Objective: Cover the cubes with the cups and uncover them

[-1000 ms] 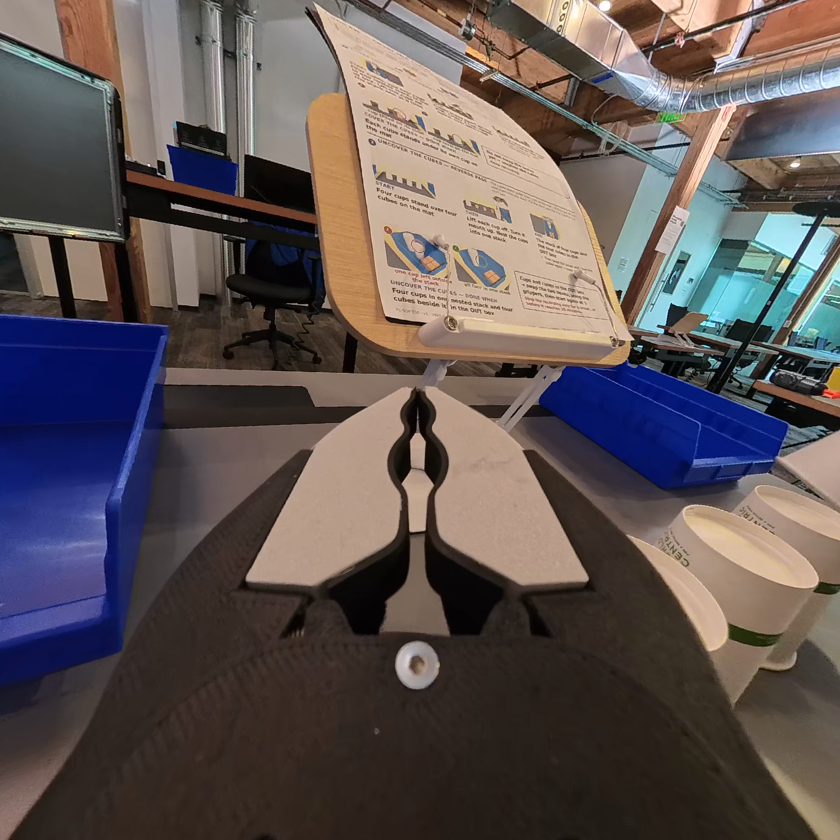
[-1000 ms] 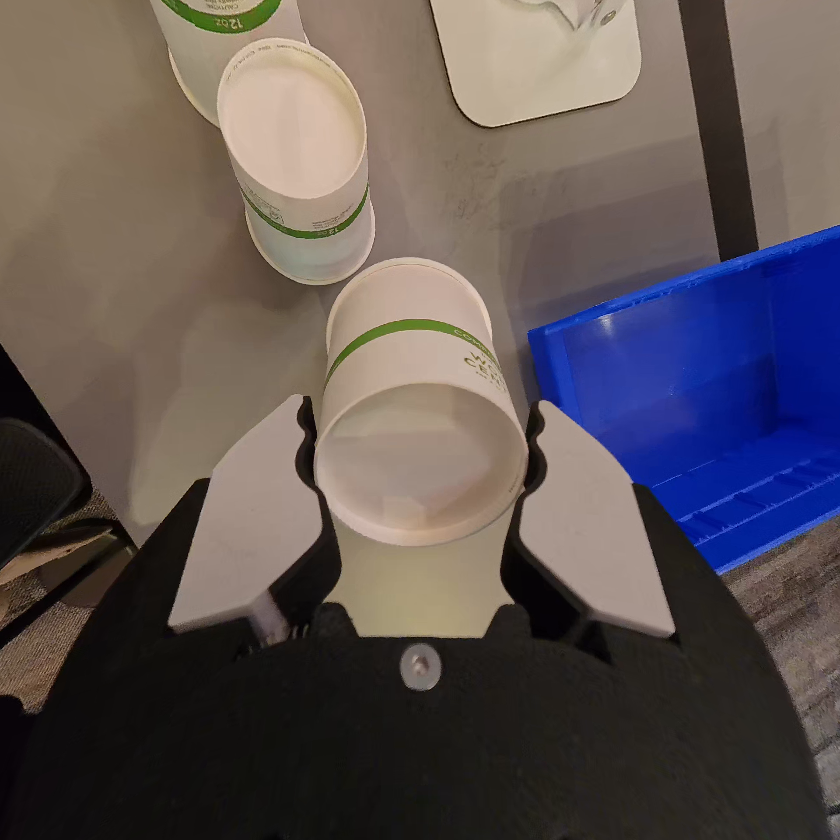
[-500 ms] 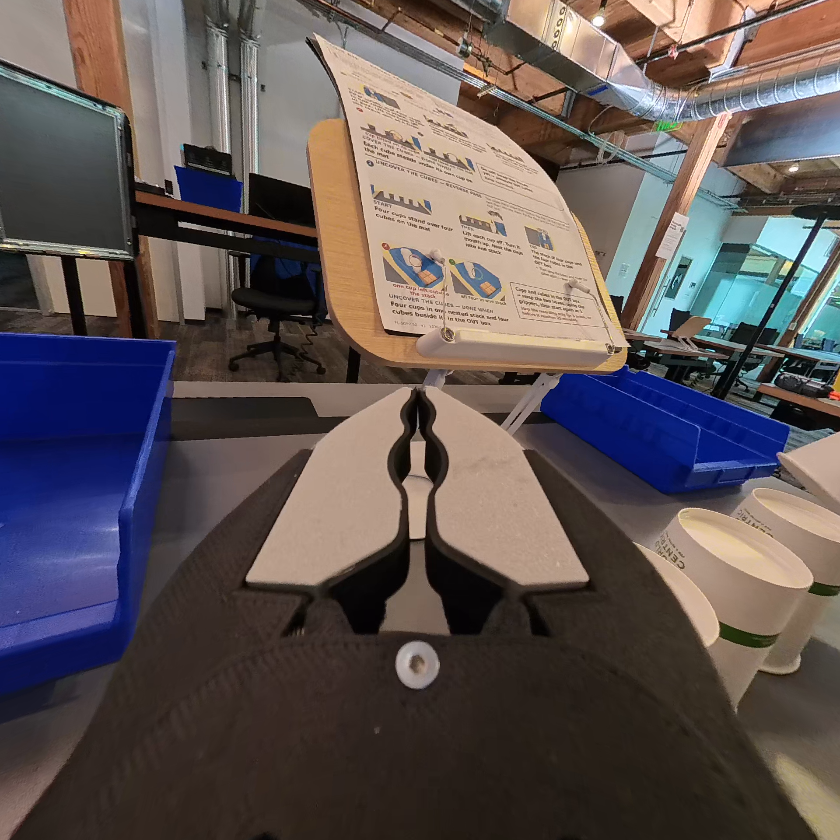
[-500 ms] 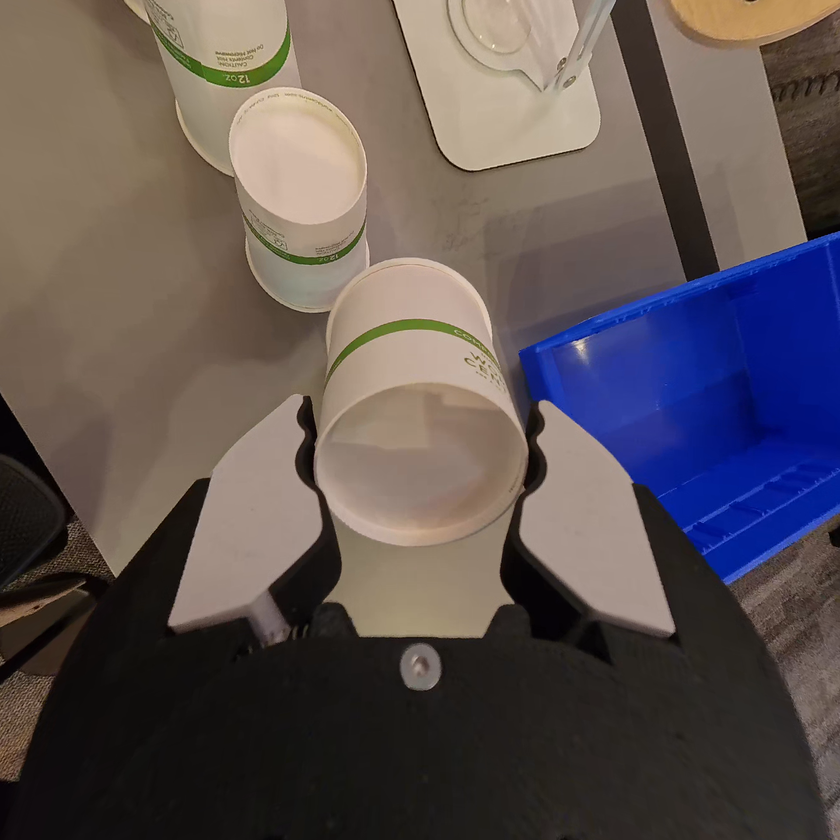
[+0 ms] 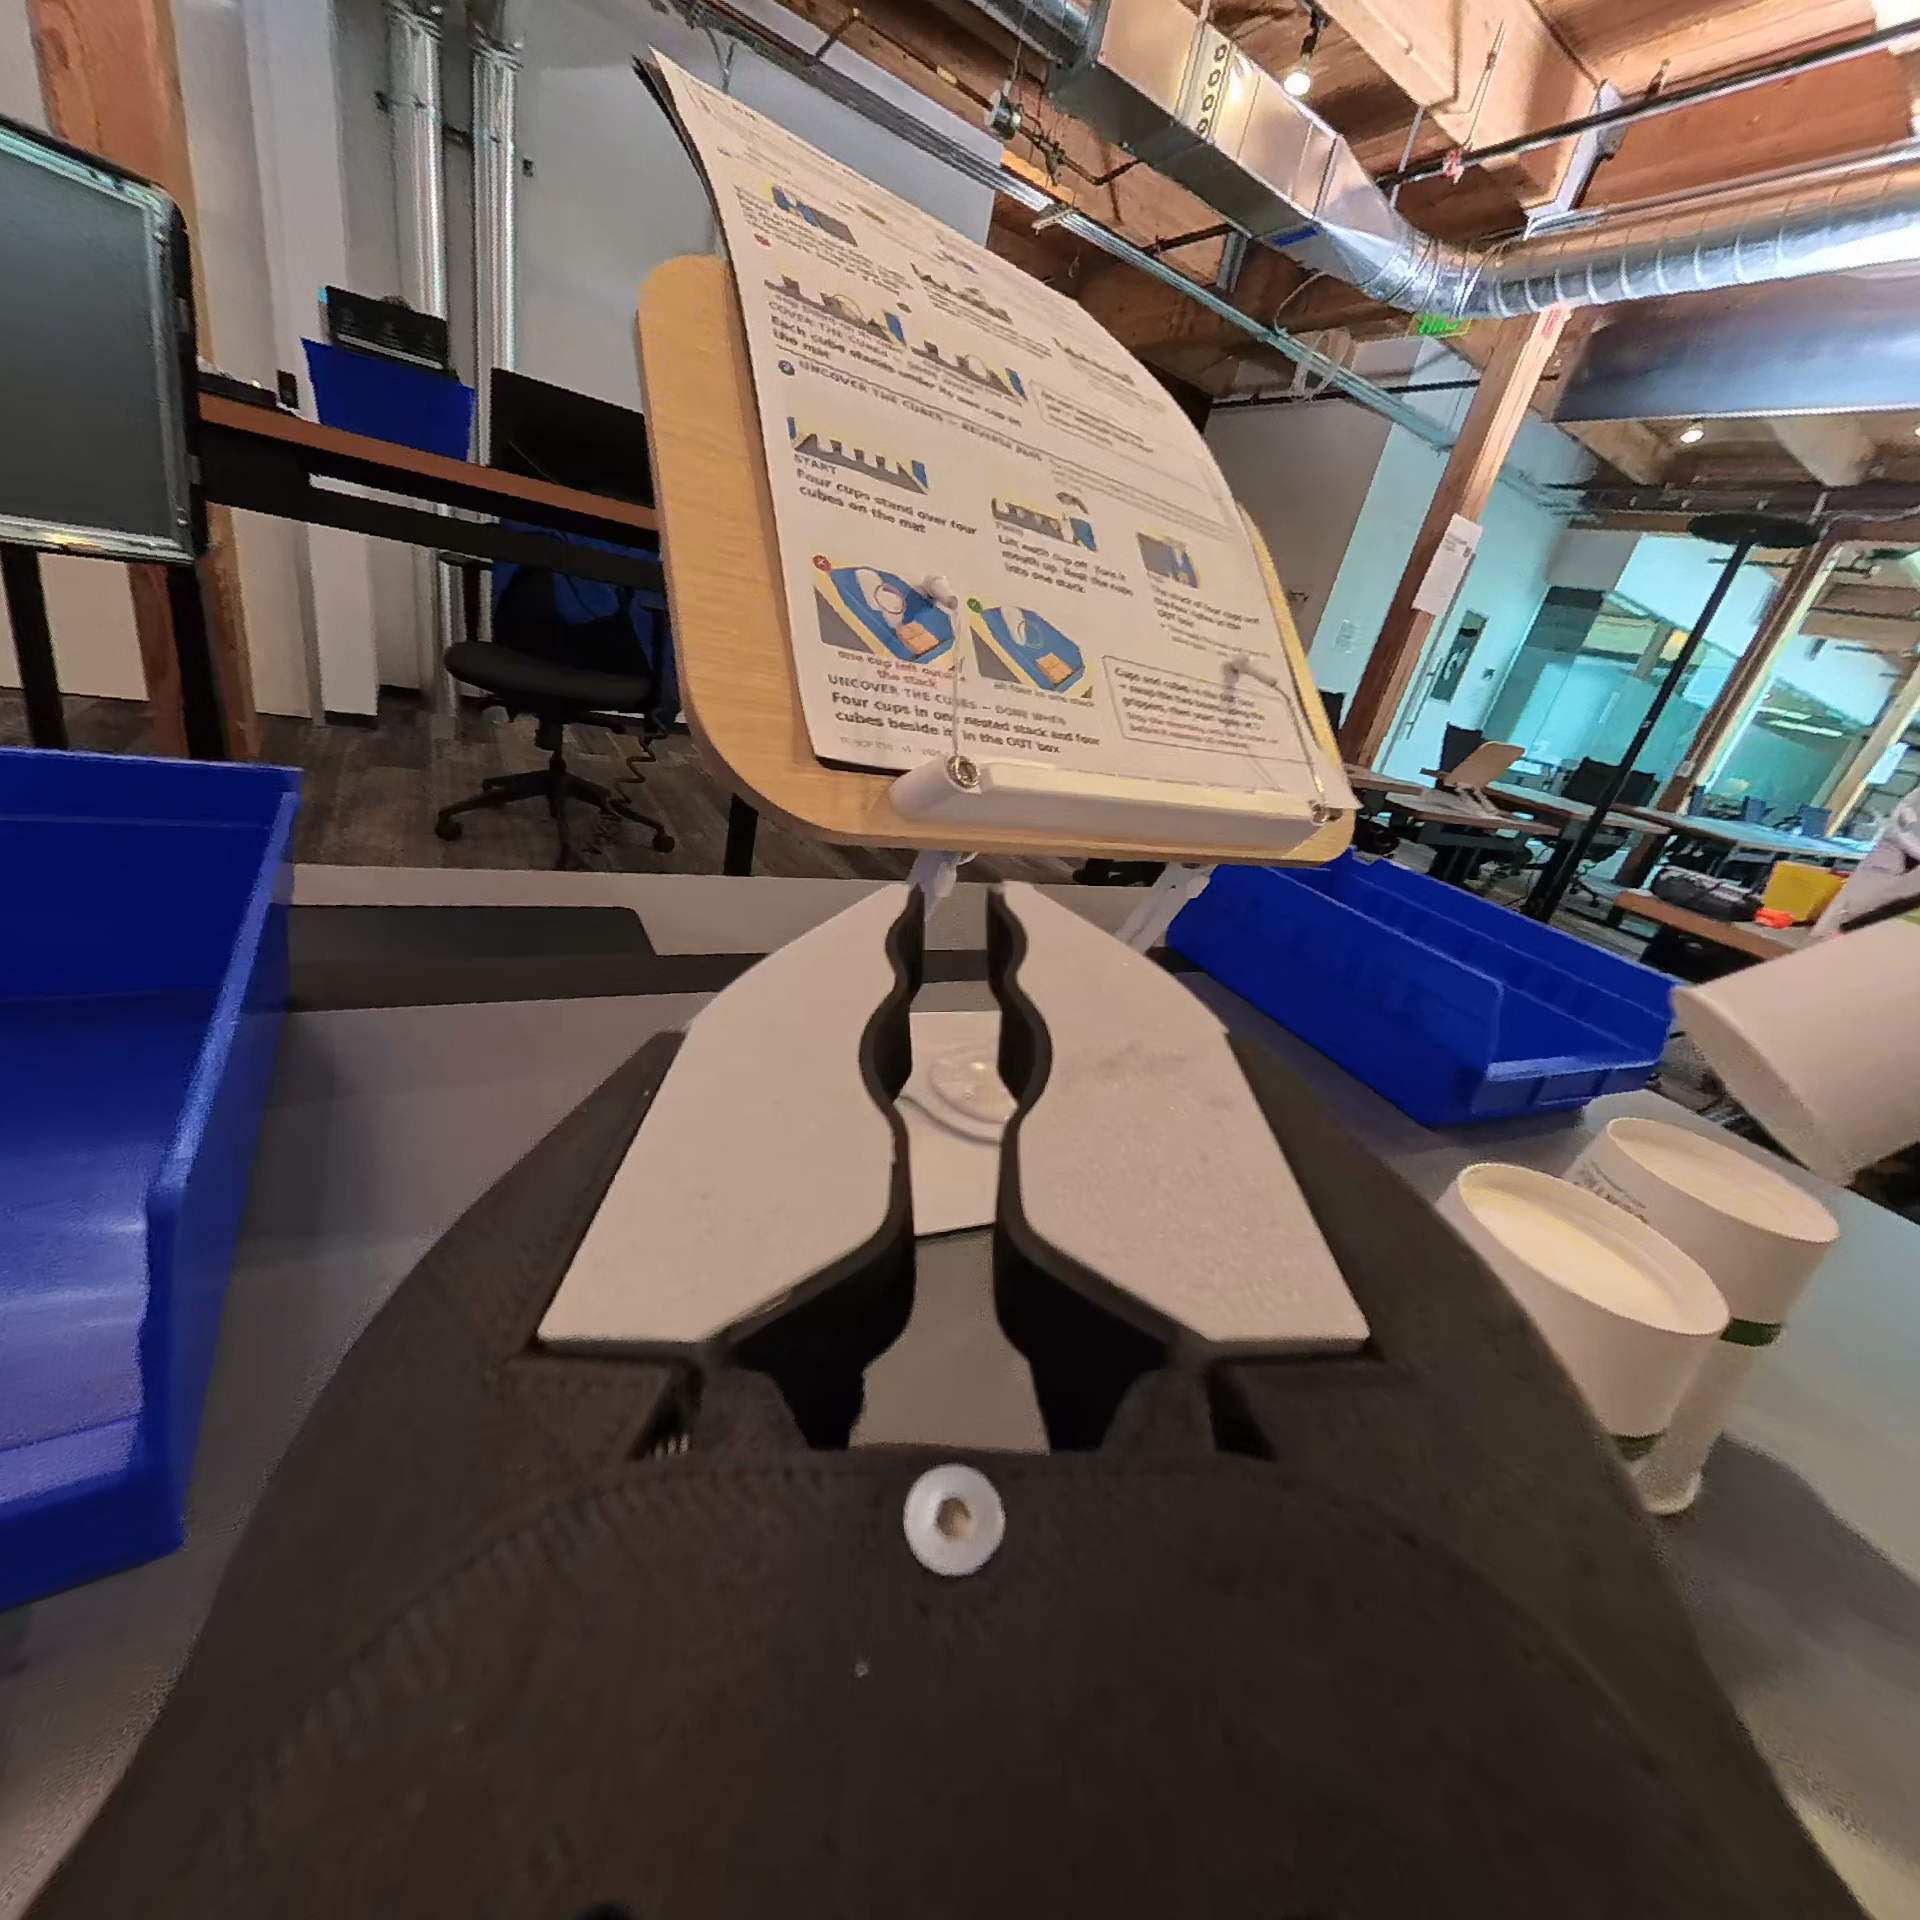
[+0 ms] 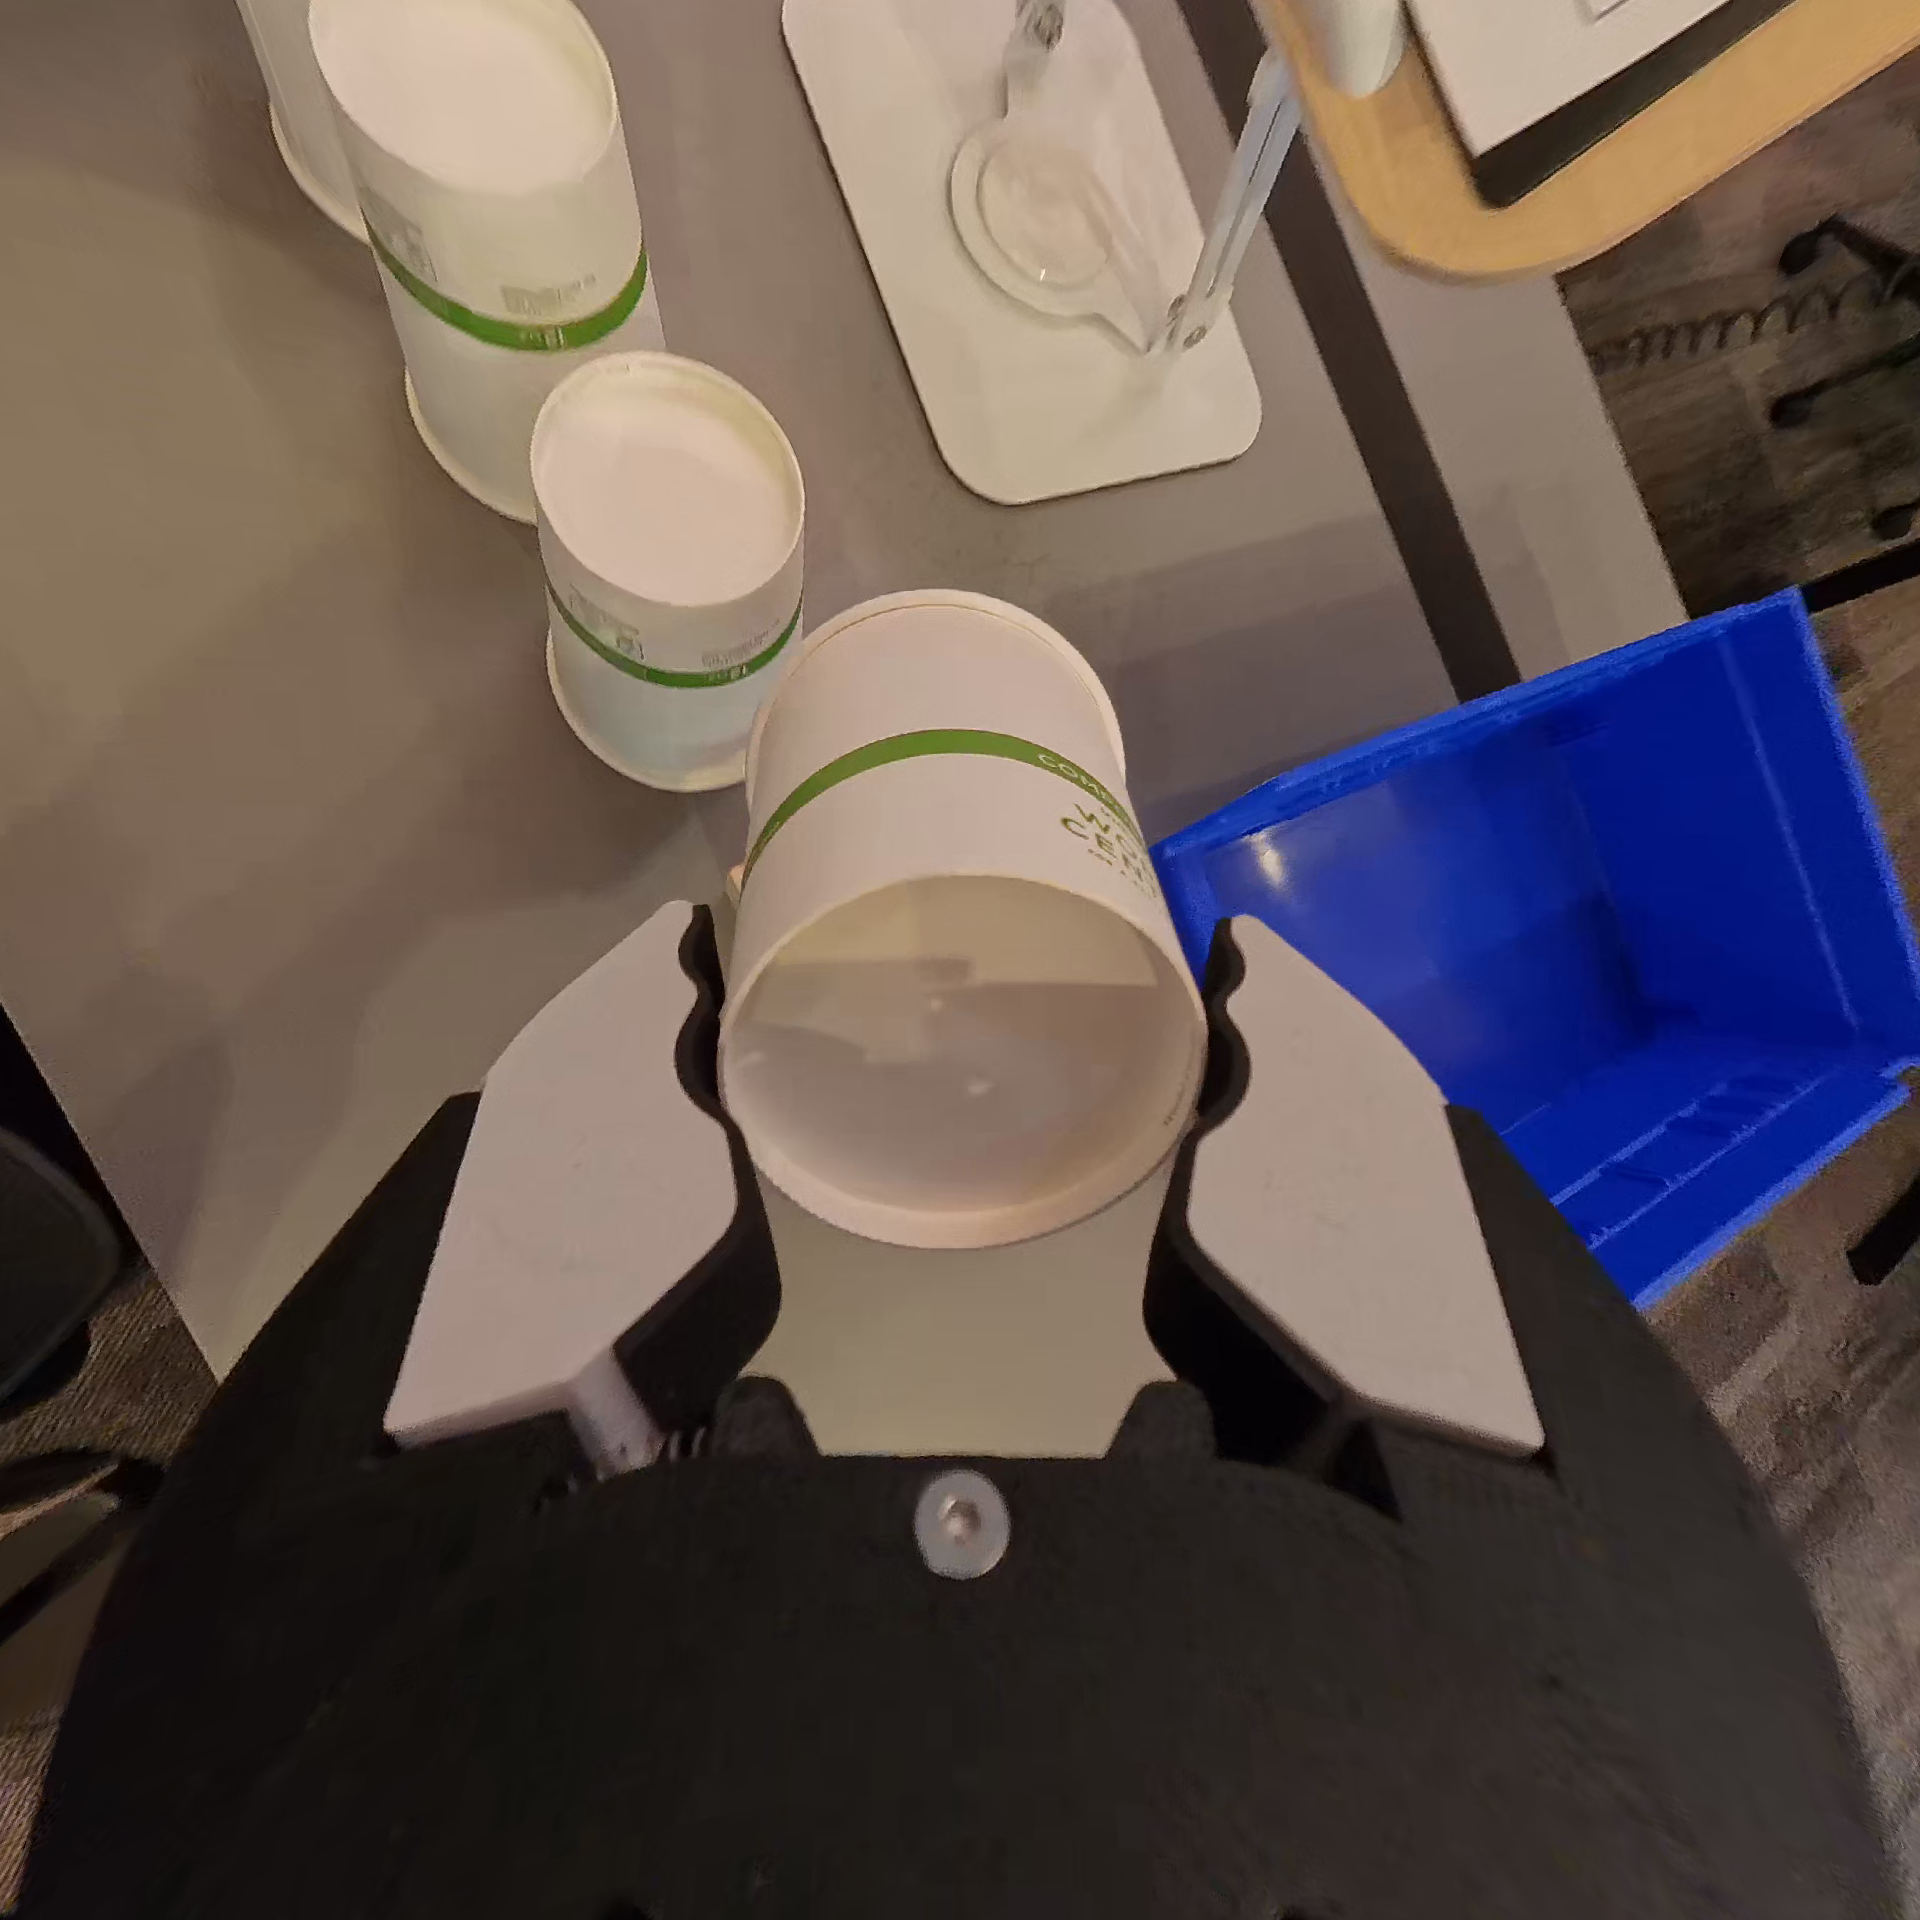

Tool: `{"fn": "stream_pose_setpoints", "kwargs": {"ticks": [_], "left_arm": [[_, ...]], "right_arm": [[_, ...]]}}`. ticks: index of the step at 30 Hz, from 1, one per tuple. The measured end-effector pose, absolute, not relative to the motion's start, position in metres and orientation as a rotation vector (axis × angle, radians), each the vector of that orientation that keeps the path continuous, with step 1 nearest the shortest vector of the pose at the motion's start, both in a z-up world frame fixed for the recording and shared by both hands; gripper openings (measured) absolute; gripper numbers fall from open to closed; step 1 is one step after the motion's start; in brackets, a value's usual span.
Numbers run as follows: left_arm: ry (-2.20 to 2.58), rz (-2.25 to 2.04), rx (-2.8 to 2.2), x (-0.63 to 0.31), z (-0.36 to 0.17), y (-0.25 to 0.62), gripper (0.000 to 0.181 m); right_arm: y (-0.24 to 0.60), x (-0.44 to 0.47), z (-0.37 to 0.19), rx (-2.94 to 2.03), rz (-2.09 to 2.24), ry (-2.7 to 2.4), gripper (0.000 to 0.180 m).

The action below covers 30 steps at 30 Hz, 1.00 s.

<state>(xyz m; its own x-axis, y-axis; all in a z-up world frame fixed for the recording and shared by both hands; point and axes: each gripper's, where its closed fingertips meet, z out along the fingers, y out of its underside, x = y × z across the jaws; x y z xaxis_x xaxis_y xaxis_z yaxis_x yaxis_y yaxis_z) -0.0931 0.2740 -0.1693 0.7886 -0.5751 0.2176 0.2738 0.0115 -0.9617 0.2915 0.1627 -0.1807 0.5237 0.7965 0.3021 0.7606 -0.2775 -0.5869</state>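
Right gripper [image 6: 961, 997] is clamping a white paper cup with a green band [image 6: 935, 821], both fingers pressing its sides near the closed base, which is facing my camera; the cup is hanging tilted above the grey tabletop [image 6: 208, 675], apart from it. Left gripper [image 5: 948, 925] is sitting empty, fingers narrowly parted with only a slim gap showing between them.

Two more white paper cups are standing mouth-down on the table: the nearer inverted cup [image 6: 670, 582] just beyond the held one, the farther inverted cup [image 6: 499, 239] just behind that. I am seeing no cubes (possibly hidden under cups, cannot tell).

Blue plastic bin [image 6: 1621, 935] is sitting at the right table edge, beside the held cup. White stand base [image 6: 1049, 343] is lying beyond, carrying a wooden board with a printed sheet [image 5: 997, 582].
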Motion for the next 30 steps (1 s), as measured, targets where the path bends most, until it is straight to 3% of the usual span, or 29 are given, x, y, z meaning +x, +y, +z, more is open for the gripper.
{"fn": "stream_pose_setpoints", "kwargs": {"ticks": [10, 21, 30], "left_arm": [[0.443, -0.915, -1.321, -0.037, -0.123, 0.233, 0.042], [0.771, -1.038, -1.192, 0.057, -0.088, 0.171, 0.045], [0.868, -1.109, -1.121, 0.097, -0.080, 0.149, 0.044]], "right_arm": [[0.162, 0.258, -0.112, -1.698, 0.318, -0.995, 0.090], [0.156, 0.197, -0.090, -1.414, 0.842, -0.769, 0.090], [0.150, 0.168, -0.091, -1.324, 1.021, -0.678, 0.090]]}}
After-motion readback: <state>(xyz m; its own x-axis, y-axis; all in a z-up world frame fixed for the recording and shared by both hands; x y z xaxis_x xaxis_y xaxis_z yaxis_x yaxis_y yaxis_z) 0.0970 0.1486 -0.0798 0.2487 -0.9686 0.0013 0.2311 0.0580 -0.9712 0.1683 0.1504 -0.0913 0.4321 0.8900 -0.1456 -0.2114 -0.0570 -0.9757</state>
